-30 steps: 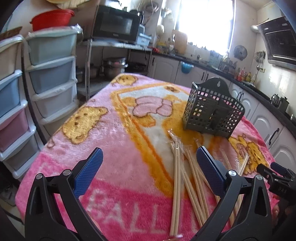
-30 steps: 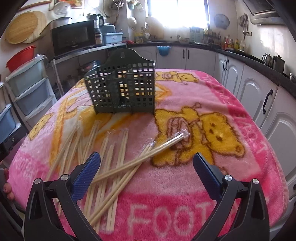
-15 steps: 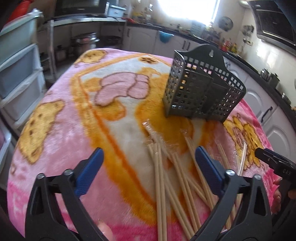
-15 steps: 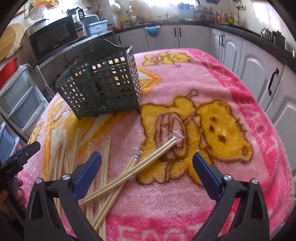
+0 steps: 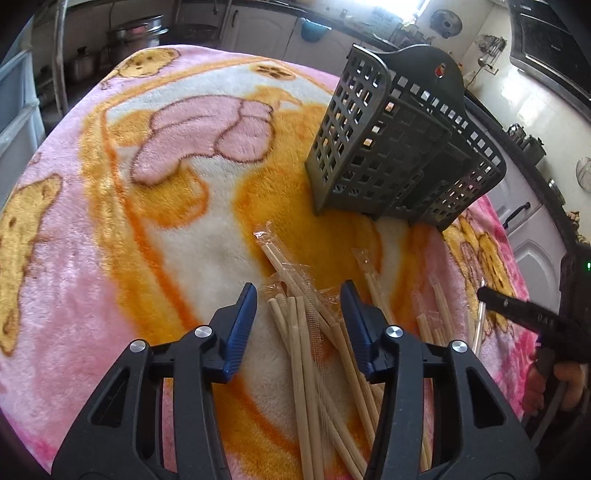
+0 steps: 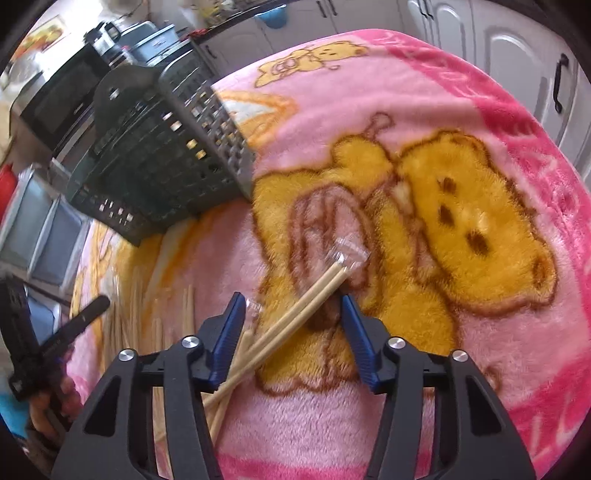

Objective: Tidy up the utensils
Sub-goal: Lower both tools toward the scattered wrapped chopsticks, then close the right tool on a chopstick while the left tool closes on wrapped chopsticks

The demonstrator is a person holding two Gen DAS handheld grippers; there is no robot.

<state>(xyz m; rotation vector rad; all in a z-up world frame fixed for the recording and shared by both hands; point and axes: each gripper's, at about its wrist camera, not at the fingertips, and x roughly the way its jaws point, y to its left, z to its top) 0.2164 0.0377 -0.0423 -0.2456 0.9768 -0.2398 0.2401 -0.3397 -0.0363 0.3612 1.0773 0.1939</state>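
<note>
Chopsticks (image 5: 306,354) lie loose on the blanket (image 5: 110,258) before the basket (image 5: 399,155). Both jaws have just been closing: left hand-held gripper (image 5: 298,325) straddles several, right hand-held gripper (image 6: 291,325) one wrapped pair (image 6: 295,317), neither pinching yet. Best centre one pair, then squeeze.

kitchen | white cabinets (image 5: 258,22) | bright window (image 5: 399,5) | plastic drawers (image 6: 40,225) | microwave (image 6: 59,96)

Two fisheye views, each mounted on a handheld gripper, angled steeply down, close over a fluffy pink blanket with yellow bear cartoons (image 5: 92,258). Left view facing right-of-centre; right view facing left-of-centre. Shared by both: dark grey perforated plastic utensil basket (image 5: 399,155) far, scattered pale wooden chopsticks (image 5: 306,350) near.
</note>
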